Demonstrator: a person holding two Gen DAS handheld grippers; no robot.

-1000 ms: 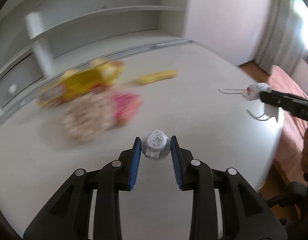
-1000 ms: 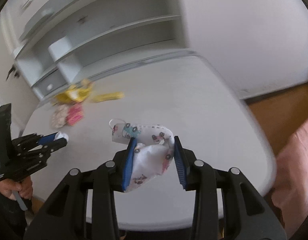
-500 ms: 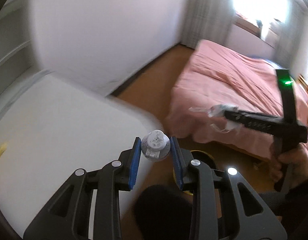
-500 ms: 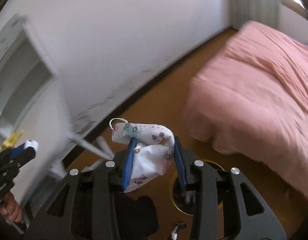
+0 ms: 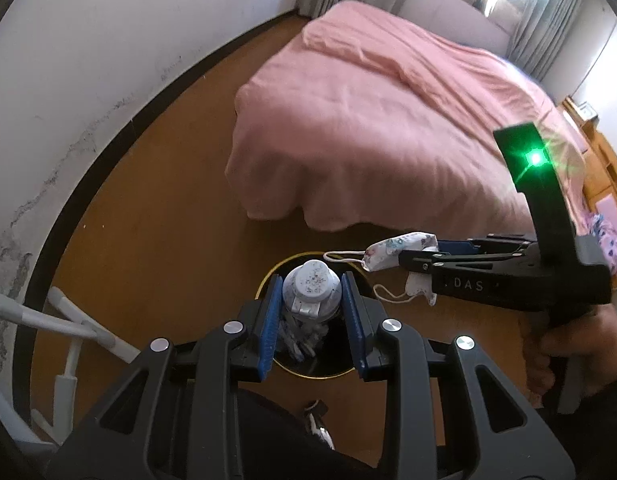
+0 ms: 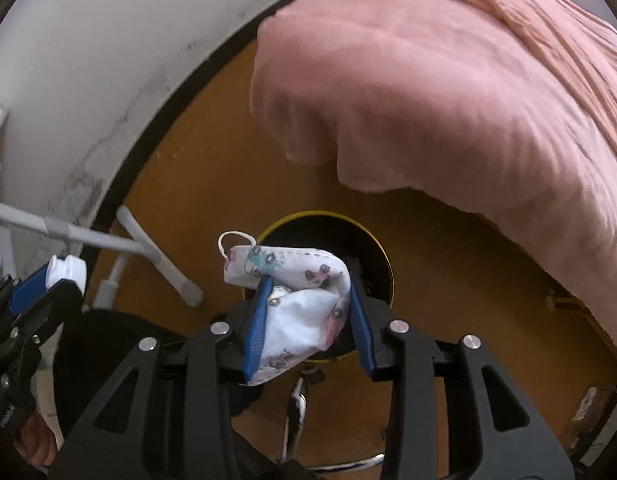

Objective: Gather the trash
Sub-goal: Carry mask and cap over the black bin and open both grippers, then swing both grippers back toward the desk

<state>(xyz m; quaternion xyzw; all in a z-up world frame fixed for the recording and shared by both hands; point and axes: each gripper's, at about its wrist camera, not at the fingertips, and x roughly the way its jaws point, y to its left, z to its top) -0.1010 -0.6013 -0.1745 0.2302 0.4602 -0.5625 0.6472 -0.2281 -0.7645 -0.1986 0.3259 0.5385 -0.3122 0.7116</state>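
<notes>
1. I have the left gripper (image 5: 312,312) clamped on a small white bottle (image 5: 311,288) with a speckled flip cap; its blue ribbed fingers (image 5: 268,332) press the bottle's sides, and it hangs directly above the bin (image 5: 268,280), a round black can with a thin gold rim standing on the wooden floor (image 5: 156,248).

2. My right gripper (image 6: 306,320) is closed on a face mask (image 6: 300,292), soft white fabric printed with little cartoon shapes, bunched between the fingers with one ear loop curling up free. It is over the near edge of the bin's mouth (image 6: 372,248).

3. The step in hand, as I judge it, is dropping both pieces into the bin. The bottle is rigid and smooth, so parting the fingers should let it fall straight; I would keep it centred over the opening first.

4. The mask is light and floppy. Its loops could snag on a finger or drape over the rim, so I would move it further over the middle and low before letting go.

5. Some pale crumpled scraps appear to lie in the bin already, below the bottle; I cannot tell what they are.

6. The pink bed (image 5: 388,120) with its loose, wrinkled cover sits just beyond the bin, and white metal legs (image 6: 148,248) stand to the left.
</notes>
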